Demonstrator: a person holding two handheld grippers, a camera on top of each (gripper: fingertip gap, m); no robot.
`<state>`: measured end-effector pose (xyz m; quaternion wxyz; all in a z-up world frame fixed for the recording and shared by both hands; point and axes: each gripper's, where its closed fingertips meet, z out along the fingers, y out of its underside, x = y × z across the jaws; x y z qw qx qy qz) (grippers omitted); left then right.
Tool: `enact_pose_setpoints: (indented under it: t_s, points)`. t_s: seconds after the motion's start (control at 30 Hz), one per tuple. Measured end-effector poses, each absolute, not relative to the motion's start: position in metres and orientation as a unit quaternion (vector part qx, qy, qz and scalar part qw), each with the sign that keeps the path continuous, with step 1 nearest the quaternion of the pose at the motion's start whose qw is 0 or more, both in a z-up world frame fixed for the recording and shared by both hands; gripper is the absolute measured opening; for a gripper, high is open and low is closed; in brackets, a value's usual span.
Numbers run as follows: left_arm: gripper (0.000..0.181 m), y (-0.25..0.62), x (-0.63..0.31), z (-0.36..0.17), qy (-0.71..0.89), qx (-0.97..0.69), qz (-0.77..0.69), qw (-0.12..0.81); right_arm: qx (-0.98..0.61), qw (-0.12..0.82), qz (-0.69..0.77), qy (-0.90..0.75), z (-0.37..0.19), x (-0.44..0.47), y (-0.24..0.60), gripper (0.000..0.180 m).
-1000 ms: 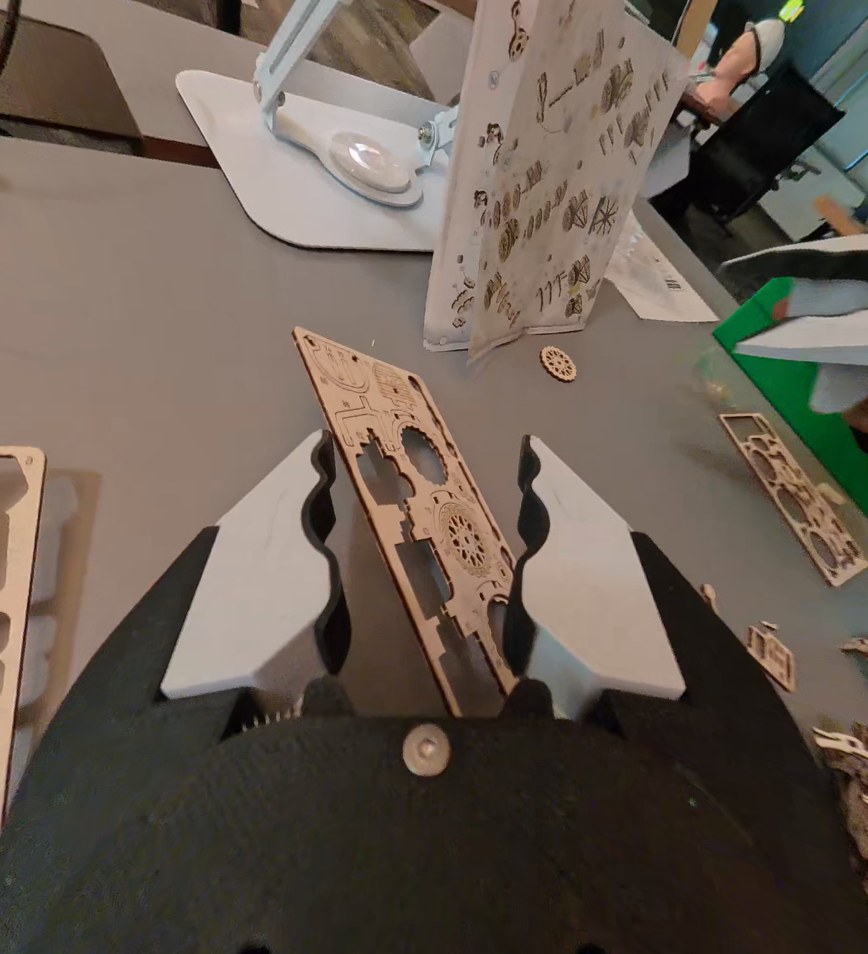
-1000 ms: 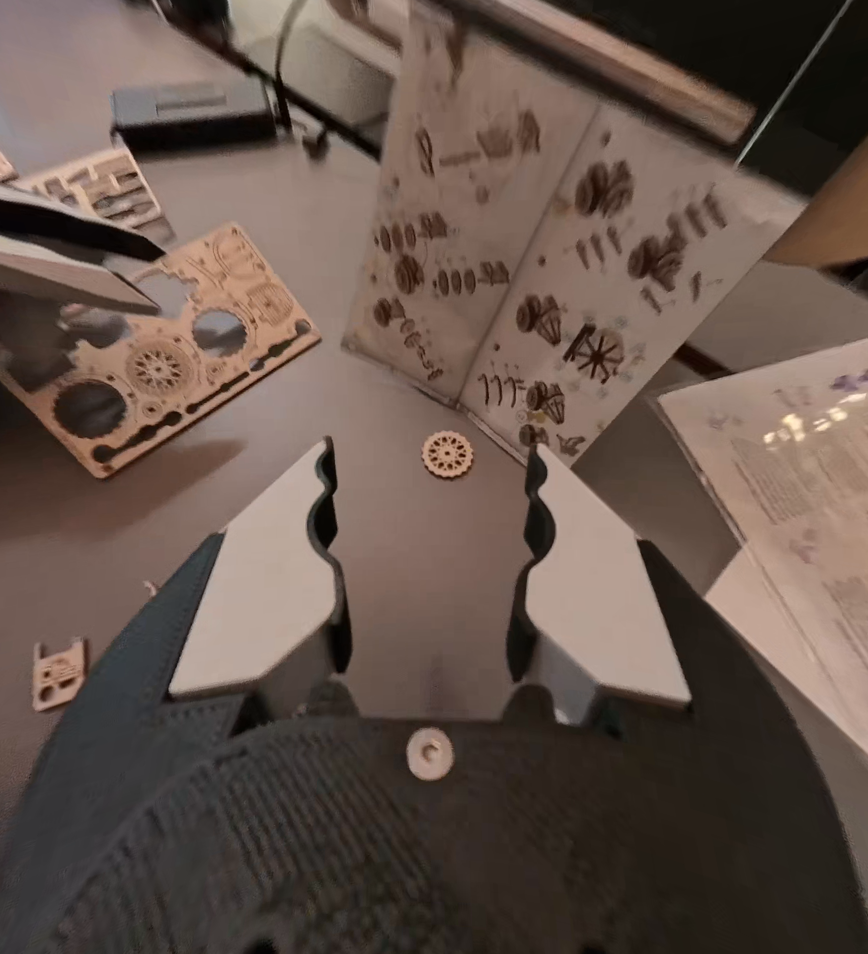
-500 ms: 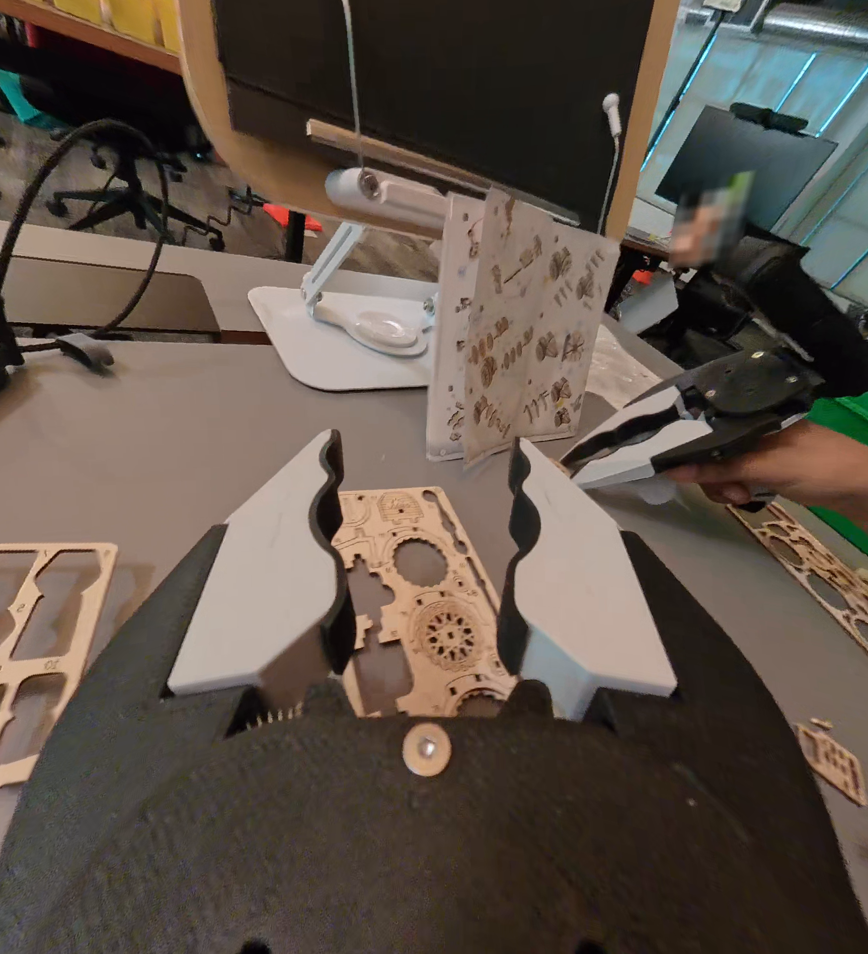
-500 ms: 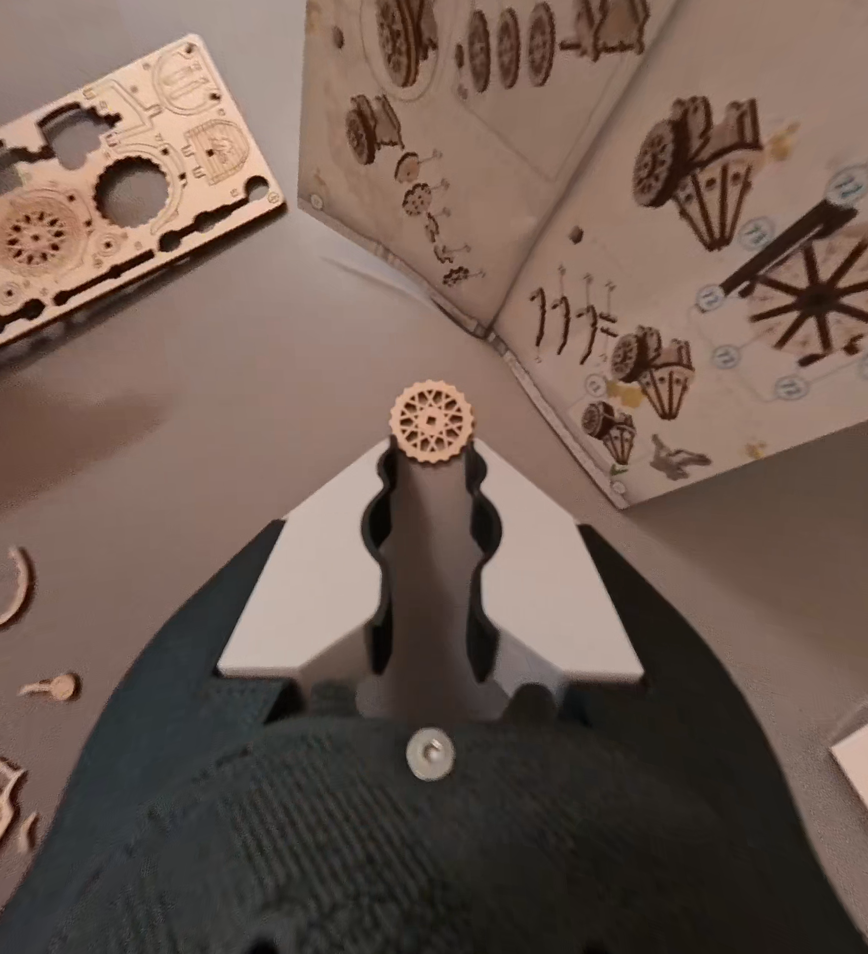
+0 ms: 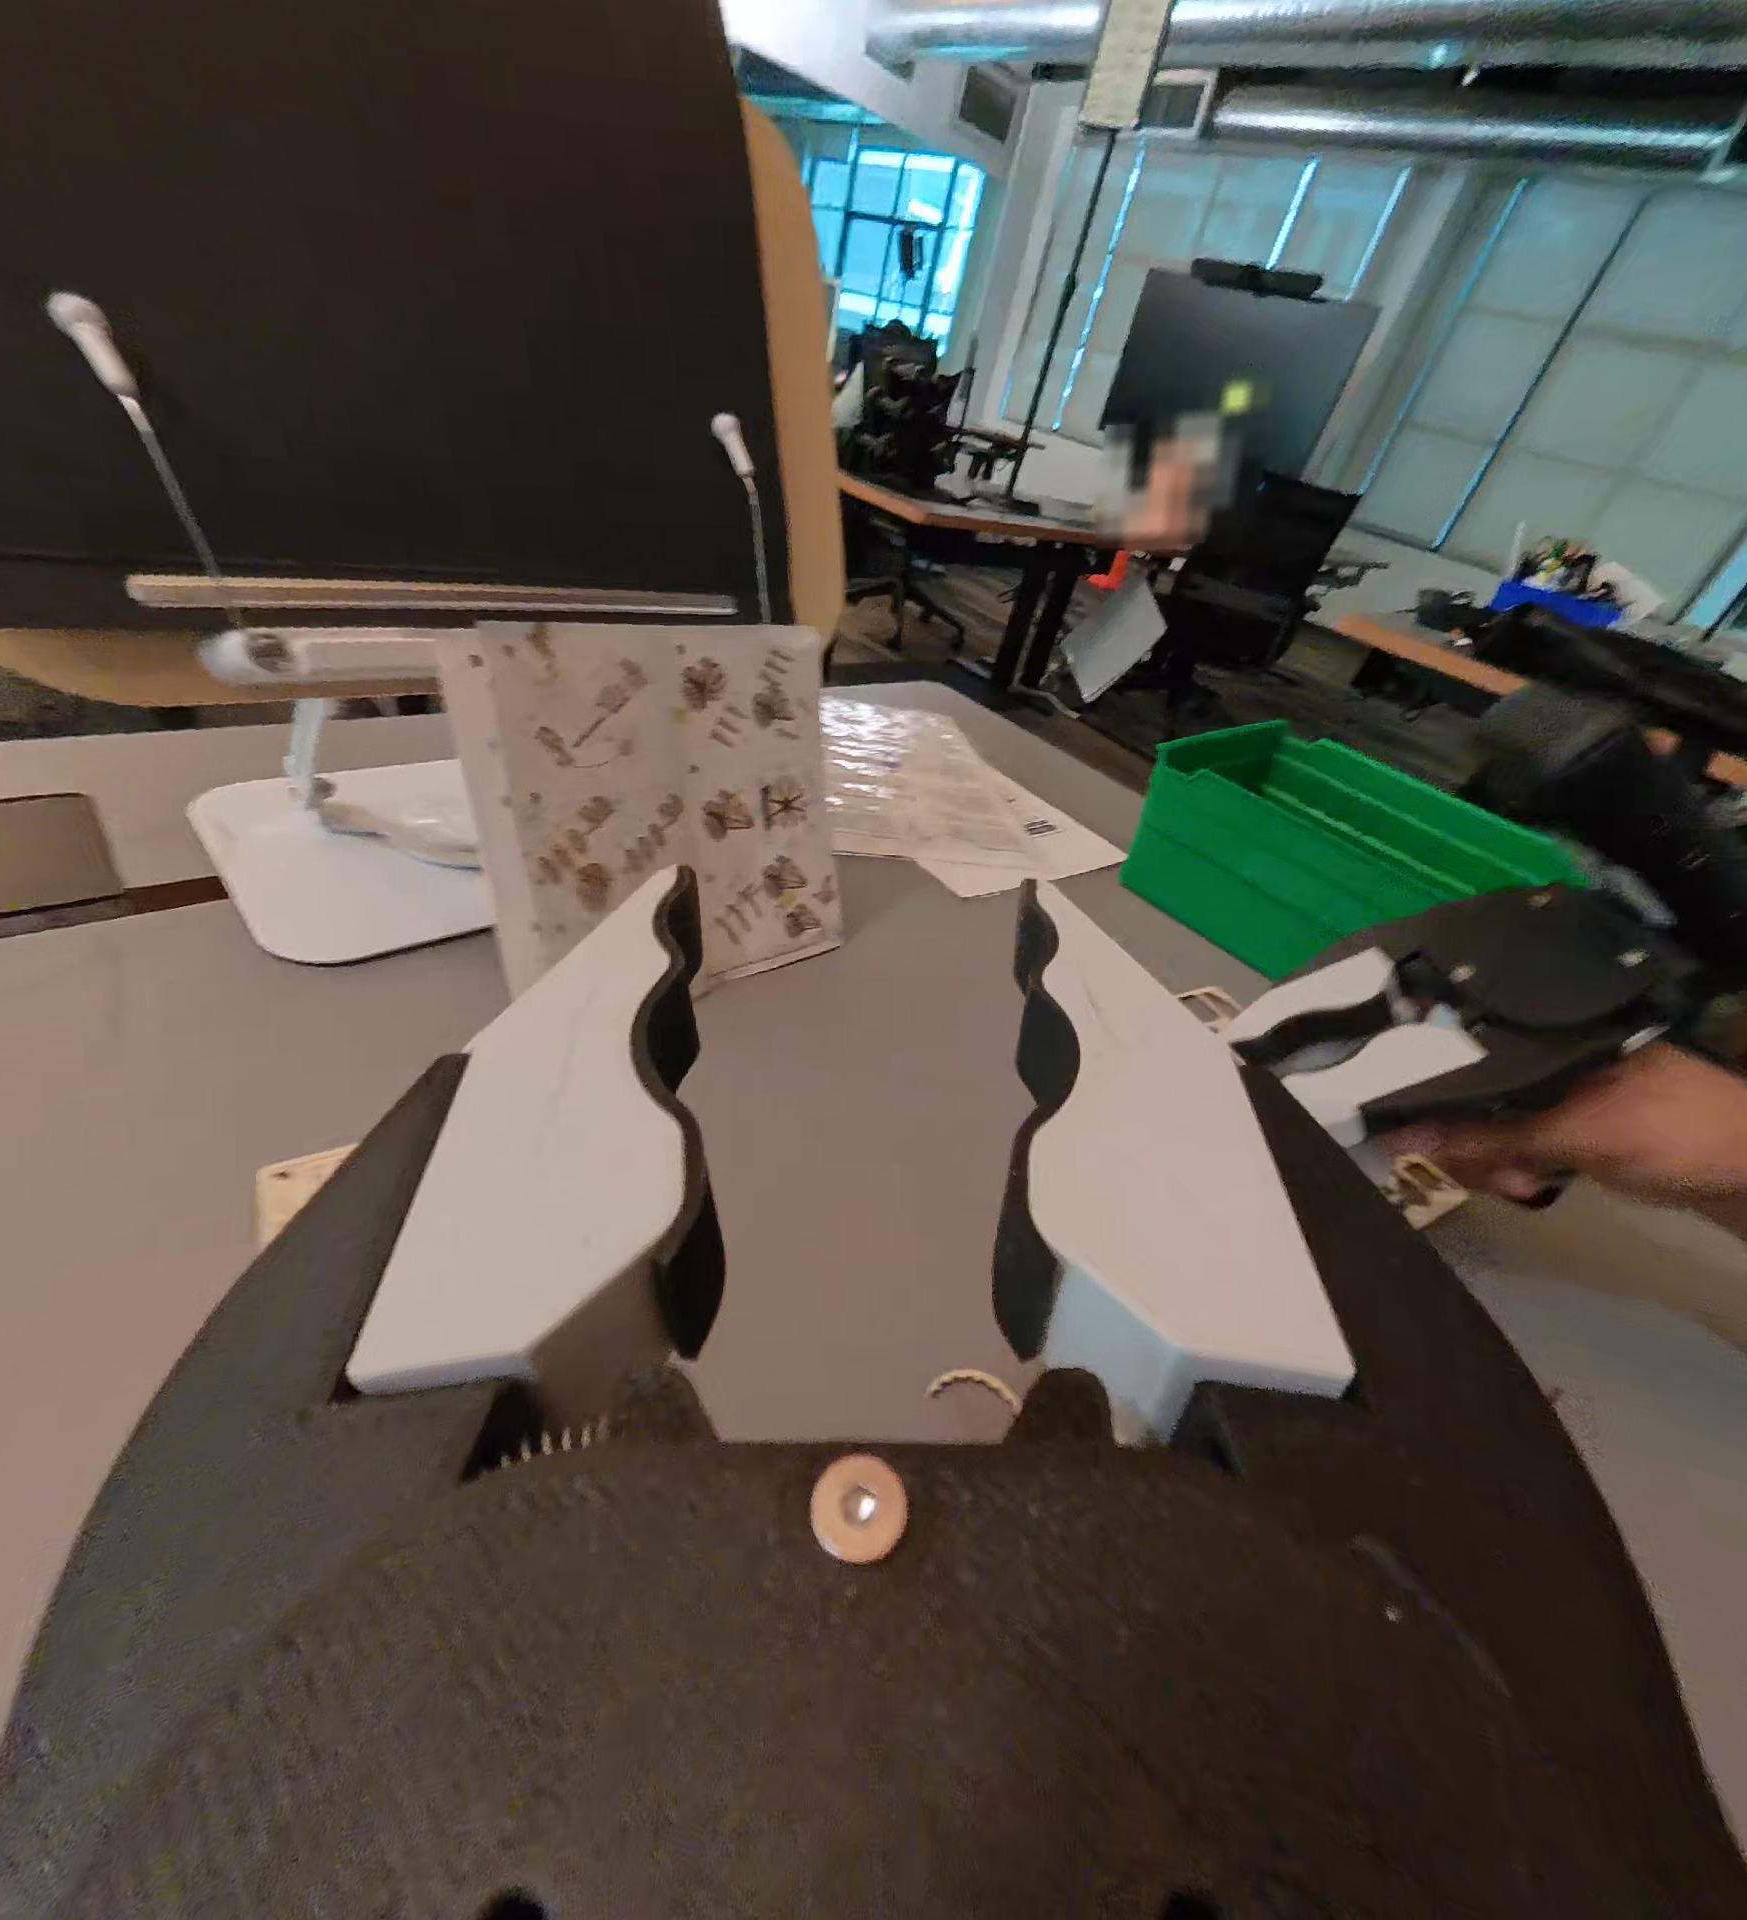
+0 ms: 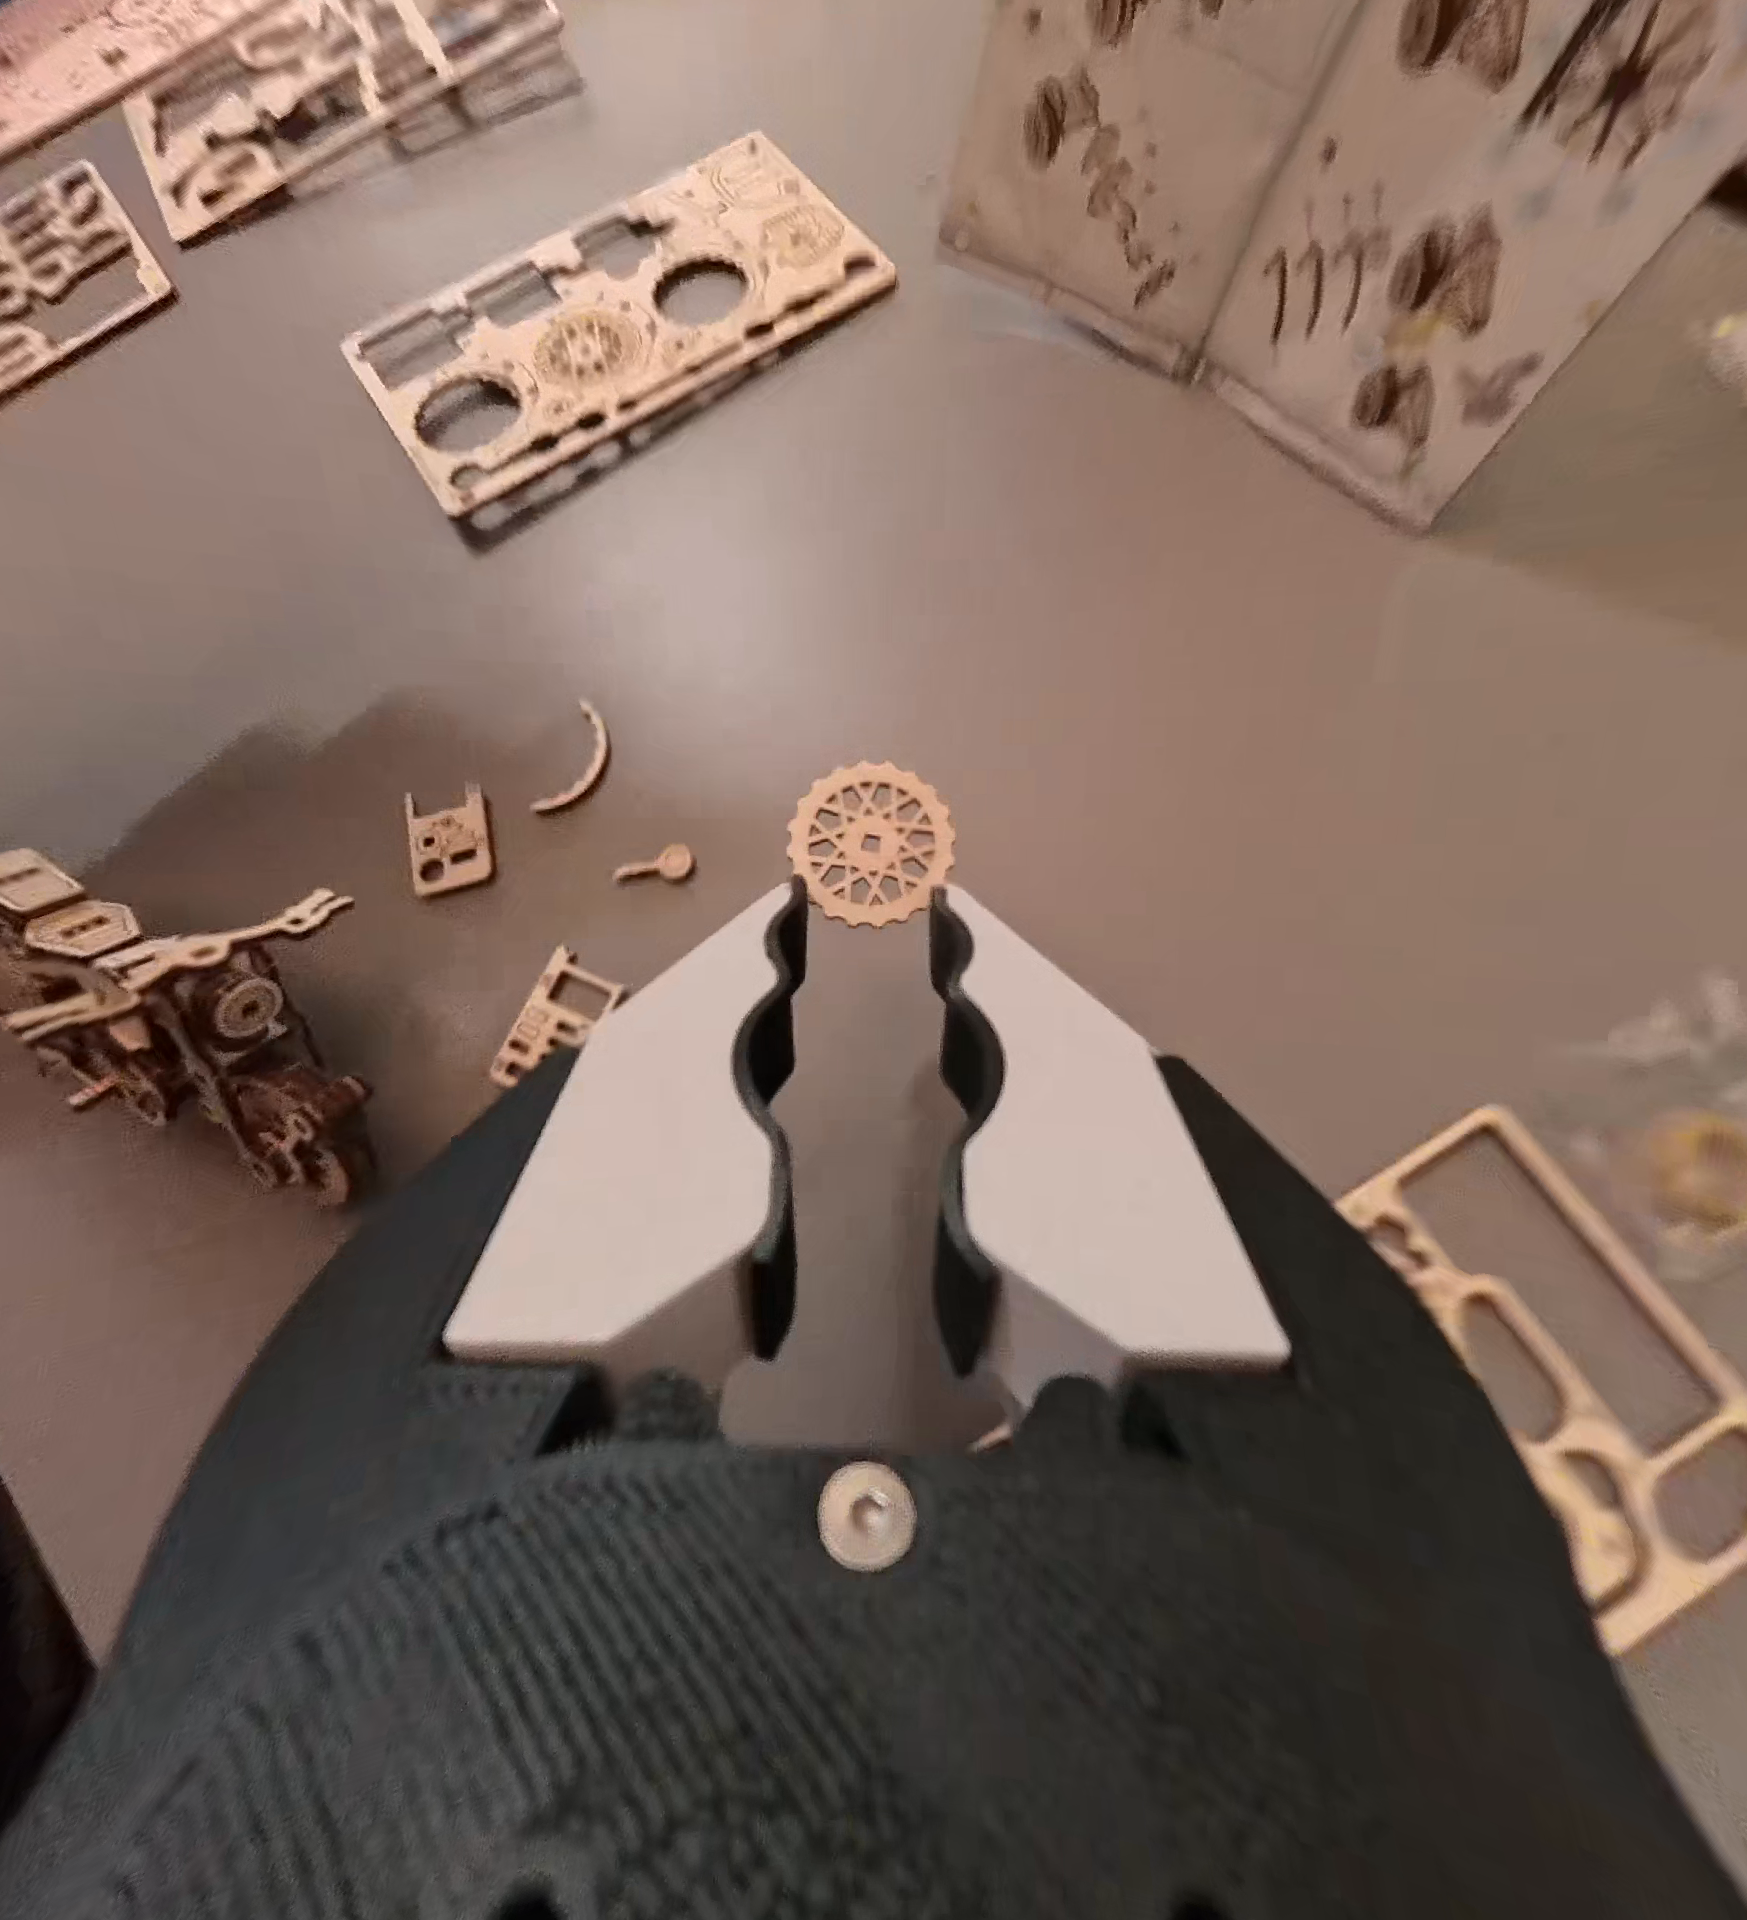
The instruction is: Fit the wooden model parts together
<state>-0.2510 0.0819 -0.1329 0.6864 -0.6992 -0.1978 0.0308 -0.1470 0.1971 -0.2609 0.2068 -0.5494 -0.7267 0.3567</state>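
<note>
Gear wheel [image 6: 871, 854] pinched at right gripper [image 6: 867, 902] tips; left gripper [image 5: 853, 914] spread, empty; wheel best kept level toward motorcycle model [image 6: 136, 997]

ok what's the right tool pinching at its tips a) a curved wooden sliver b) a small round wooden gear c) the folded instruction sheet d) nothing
b: in the right wrist view the right tool is closed on the lower edge of the small round wooden gear, which stands between its tips above the grey table.
</note>
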Motion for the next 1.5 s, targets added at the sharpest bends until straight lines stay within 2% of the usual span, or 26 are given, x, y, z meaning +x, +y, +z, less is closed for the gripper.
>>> enact_pose_setpoints:
  t_s: [0.07, 0.23, 0.33, 0.43, 0.53, 0.7, 0.8, 0.83, 0.87, 0.97, 1.07, 1.17, 1.23, 1.27, 1.3, 1.43, 1.5]
  points:
    - [0.06, 0.09, -0.236, -0.14, -0.193, -0.695, 0.005, 0.692, -0.565, 0.199, 0.345, -0.723, -0.283, -0.143, 0.19, 0.023]
    - [0.065, 0.101, -0.224, -0.169, -0.199, -0.727, -0.03, 0.656, -0.573, 0.211, 0.34, -0.715, -0.296, -0.134, 0.19, 0.051]
    - [0.065, 0.097, -0.229, -0.174, -0.223, -0.714, -0.053, 0.661, -0.587, 0.286, 0.361, -0.666, -0.27, -0.112, 0.224, 0.047]
    - [0.064, 0.102, -0.233, -0.184, -0.26, -0.685, -0.129, 0.668, -0.62, 0.385, 0.326, -0.601, -0.251, -0.102, 0.294, 0.049]
    - [0.062, 0.111, -0.231, -0.194, -0.267, -0.672, -0.191, 0.663, -0.659, 0.378, 0.304, -0.574, -0.258, -0.115, 0.329, 0.063]
    - [0.062, 0.114, -0.218, -0.205, -0.227, -0.711, -0.18, 0.641, -0.713, 0.372, 0.214, -0.555, -0.282, -0.146, 0.372, 0.058]
    - [0.06, 0.107, -0.21, -0.212, -0.2, -0.722, -0.158, 0.643, -0.751, 0.318, 0.185, -0.549, -0.311, -0.163, 0.386, 0.061]
    - [0.059, 0.104, -0.207, -0.214, -0.195, -0.722, -0.156, 0.646, -0.755, 0.306, 0.215, -0.538, -0.313, -0.173, 0.383, 0.042]
    - [0.058, 0.1, -0.203, -0.215, -0.192, -0.718, -0.156, 0.65, -0.76, 0.292, 0.237, -0.531, -0.312, -0.179, 0.38, 0.032]
    - [0.057, 0.09, -0.194, -0.219, -0.19, -0.712, -0.165, 0.655, -0.723, 0.291, 0.329, -0.534, -0.279, -0.191, 0.346, 0.001]
    - [0.056, 0.083, -0.179, -0.213, -0.177, -0.698, -0.191, 0.666, -0.635, 0.338, 0.419, -0.554, -0.219, -0.179, 0.285, 0.001]
    - [0.058, 0.082, -0.149, -0.2, -0.148, -0.674, -0.257, 0.677, -0.525, 0.298, 0.585, -0.542, -0.171, -0.15, 0.185, 0.001]
    - [0.062, 0.082, -0.124, -0.185, -0.129, -0.643, -0.32, 0.684, -0.48, 0.27, 0.643, -0.532, -0.159, -0.132, 0.136, 0.001]
    - [0.059, 0.08, -0.115, -0.178, -0.125, -0.628, -0.348, 0.684, -0.464, 0.257, 0.657, -0.536, -0.157, -0.126, 0.117, 0.001]
    - [0.046, 0.079, -0.109, -0.172, -0.126, -0.615, -0.374, 0.682, -0.456, 0.249, 0.667, -0.535, -0.155, -0.121, 0.104, 0.001]
    - [0.032, 0.062, -0.102, -0.131, -0.127, -0.539, -0.451, 0.7, -0.421, 0.213, 0.693, -0.545, -0.15, -0.104, 0.064, 0.001]
    - [0.01, 0.056, -0.098, -0.127, -0.116, -0.547, -0.438, 0.704, -0.408, 0.22, 0.683, -0.565, -0.153, -0.098, 0.054, 0.001]
